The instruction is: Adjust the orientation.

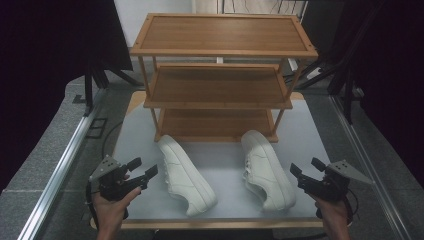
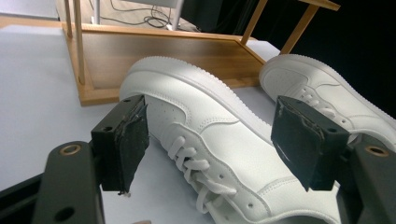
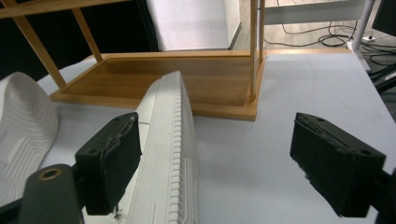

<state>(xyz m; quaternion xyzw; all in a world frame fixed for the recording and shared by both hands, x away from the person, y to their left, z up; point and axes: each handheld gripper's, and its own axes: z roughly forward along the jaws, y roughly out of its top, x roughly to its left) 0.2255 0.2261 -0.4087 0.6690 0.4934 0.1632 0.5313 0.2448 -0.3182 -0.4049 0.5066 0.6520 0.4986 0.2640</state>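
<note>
Shoes were the business here, two white sneakers lying on their sides on the pale table (image 1: 300, 130), just in front of the wooden rack (image 1: 220, 85). Start big: that three-tier rack stood at twelve o'clock, all its shelves bare. Down from it, the left shoe (image 1: 186, 175) lay toward seven o'clock of the rack's foot, toe near the bottom shelf, heel toward the person. The right shoe (image 1: 267, 170) lay at five o'clock, apart from its partner.

Smaller now: the left gripper (image 1: 142, 170) hovered at nine o'clock of the left shoe (image 2: 210, 140), jaws spread wide, nothing between the pads, the laces dead ahead. The right gripper (image 3: 215, 163) sat at three o'clock of the right shoe (image 3: 170, 154), equally wide and empty, the ribbed sole edge just beside one jaw.

My read: a pick-up was coming. It would have paid to straddle the firm sole and midfoot, not the laces, close squarely, then lift level so the toe cleared the shelf lip.
</note>
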